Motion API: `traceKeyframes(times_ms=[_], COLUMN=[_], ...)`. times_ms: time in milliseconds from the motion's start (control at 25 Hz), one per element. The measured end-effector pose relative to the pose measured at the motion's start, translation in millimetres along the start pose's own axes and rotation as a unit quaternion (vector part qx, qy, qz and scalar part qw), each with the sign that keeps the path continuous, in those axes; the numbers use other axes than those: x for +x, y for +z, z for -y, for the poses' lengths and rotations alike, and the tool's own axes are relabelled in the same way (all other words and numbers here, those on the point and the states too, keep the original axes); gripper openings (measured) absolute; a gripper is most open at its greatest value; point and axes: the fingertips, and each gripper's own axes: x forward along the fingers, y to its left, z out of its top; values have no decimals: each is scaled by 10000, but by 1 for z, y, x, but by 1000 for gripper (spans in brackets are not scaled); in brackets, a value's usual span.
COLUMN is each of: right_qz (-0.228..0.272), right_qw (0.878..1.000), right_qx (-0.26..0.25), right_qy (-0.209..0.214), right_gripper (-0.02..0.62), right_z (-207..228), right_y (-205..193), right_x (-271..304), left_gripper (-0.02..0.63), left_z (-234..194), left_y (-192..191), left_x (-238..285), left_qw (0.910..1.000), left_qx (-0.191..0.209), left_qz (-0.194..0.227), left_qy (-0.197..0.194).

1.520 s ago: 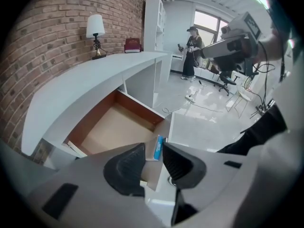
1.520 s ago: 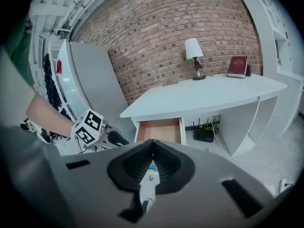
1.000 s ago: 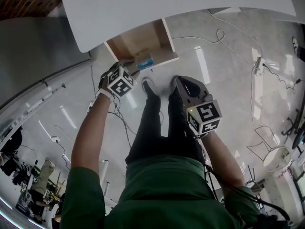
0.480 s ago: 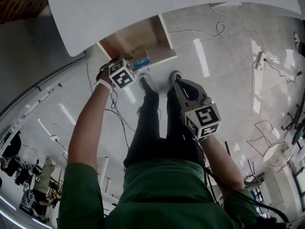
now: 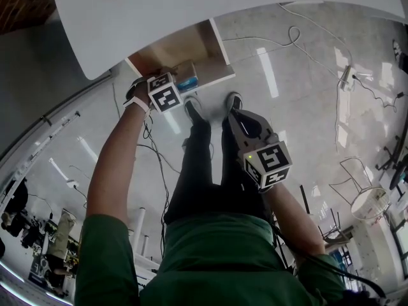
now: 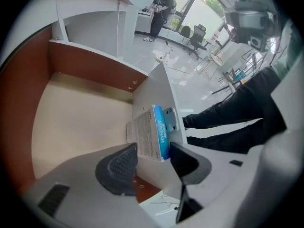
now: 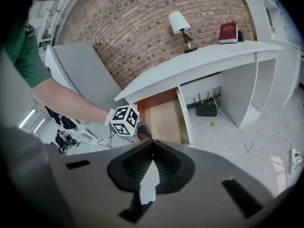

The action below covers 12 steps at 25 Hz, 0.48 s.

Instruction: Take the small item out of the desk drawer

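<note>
Between the jaws of the left gripper (image 6: 153, 159), spread wide and only just opened further: the near end of the small box (image 6: 151, 134), white printed face toward the left pad, blue spine toward the right pad. Pads close on either side, no clear press on it. Box standing on edge at the front of the drawer (image 6: 76, 122), against the inside of the white front panel (image 6: 159, 87), which runs on just right of the jaws. Left of and beyond the gripper, bare pale drawer bottom out to the red-brown side and back walls, so open room that way. Over the far end, the white desk top (image 5: 191, 11). Right of the front panel, dark legs (image 6: 228, 122) over the floor. Right gripper (image 7: 151, 156) well apart from the drawer, out over the floor, jaws closed tip to tip on nothing.
</note>
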Motion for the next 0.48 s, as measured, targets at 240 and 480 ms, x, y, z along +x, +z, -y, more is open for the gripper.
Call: traceKeyframes(times_ms=[240, 480], right_qz=[27, -56], right_qw=[10000, 10000], right_qx=[32, 32], right_qy=[-12, -6], right_gripper=[5, 5], right_z=[-2, -1], right_y=[6, 4], right_x=[-1, 0], left_gripper=[209, 103], left_z=[-4, 4], left_y=[-2, -2], left_x=[1, 2], left_qw=[9984, 9973], left_qx=[-216, -68], left_qz=[89, 219], left_qy=[509, 702])
